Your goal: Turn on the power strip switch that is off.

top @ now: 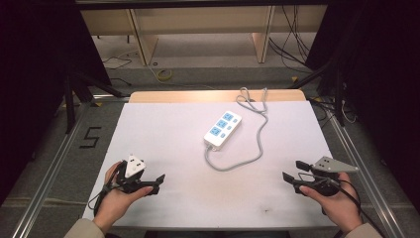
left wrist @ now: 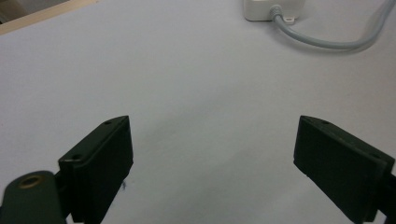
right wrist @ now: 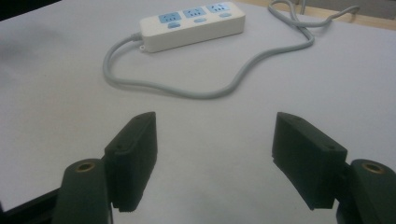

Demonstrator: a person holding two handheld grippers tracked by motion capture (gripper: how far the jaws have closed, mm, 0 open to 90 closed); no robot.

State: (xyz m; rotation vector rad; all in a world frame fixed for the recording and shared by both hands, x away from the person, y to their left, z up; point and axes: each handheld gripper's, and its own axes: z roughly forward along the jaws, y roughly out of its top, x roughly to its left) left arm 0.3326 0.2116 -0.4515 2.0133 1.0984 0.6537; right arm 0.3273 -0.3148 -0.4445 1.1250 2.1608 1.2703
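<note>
Start position, nothing picked up yet. The power strip lies flat on the white table, at about mid-width and toward the far edge, its three blue sockets facing up. Its grey cable leaves the near end of the strip, loops toward me, then swings round and up past the strip's right side and off the table's far edge.

My left tool sits well to the near left of the strip, jaws spread wide, nothing between them. In the left gripper view just bare table lies between the jaws, with the strip's near end and a bend of cable at the top right. My right tool sits well to the near right of the strip, also at full spread and empty. In the right gripper view the strip lies ahead and left of centre, with the cable loop between it and the jaws.

Judged step: the approach, before any contact. Both tools are well apart from the strip and the cable. The nearest part to either tool is the cable loop below the strip.

Next move calls for carrying a tool forward and inward toward the strip, keeping the jaws wide, and lining them across the strip's narrow body or across the cable before closing. The cable is thin and lies flat, so a low, square approach looks necessary.
</note>
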